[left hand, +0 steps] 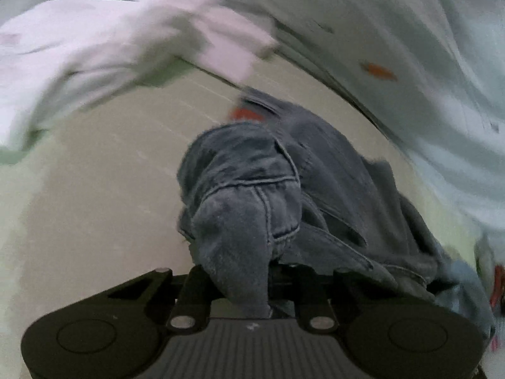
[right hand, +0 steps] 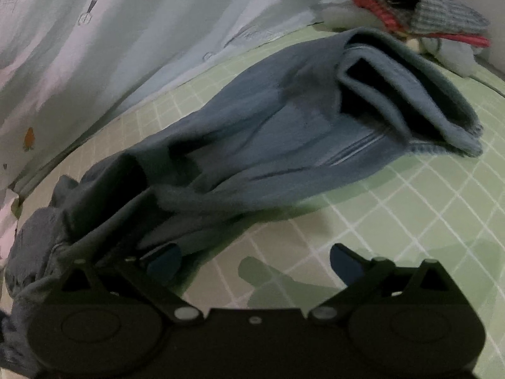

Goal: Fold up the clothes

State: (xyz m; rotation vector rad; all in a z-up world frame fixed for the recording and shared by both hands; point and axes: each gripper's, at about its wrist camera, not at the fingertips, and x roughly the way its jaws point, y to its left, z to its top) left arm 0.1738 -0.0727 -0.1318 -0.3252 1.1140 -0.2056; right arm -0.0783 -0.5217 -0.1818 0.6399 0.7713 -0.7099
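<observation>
Gridded green mat (right hand: 410, 221), rumpled denim jeans (right hand: 268, 132)

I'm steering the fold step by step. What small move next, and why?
Probably close the right hand-held gripper on the jeans edge by its left finger: its jaws stand open over the green mat, while the left hand-held gripper alone pinches the denim.

Fingertips buried, edges smeared

Jeans (left hand: 252, 189) bunch over the left gripper (left hand: 249, 287), hiding its fingertips; the pale cloth (left hand: 79, 47) and backdrop (left hand: 378, 15) streak with blur. On the right gripper (right hand: 255, 259), denim covers the left finger (right hand: 164, 262), and the striped pile (right hand: 416, 9) is cut off.
</observation>
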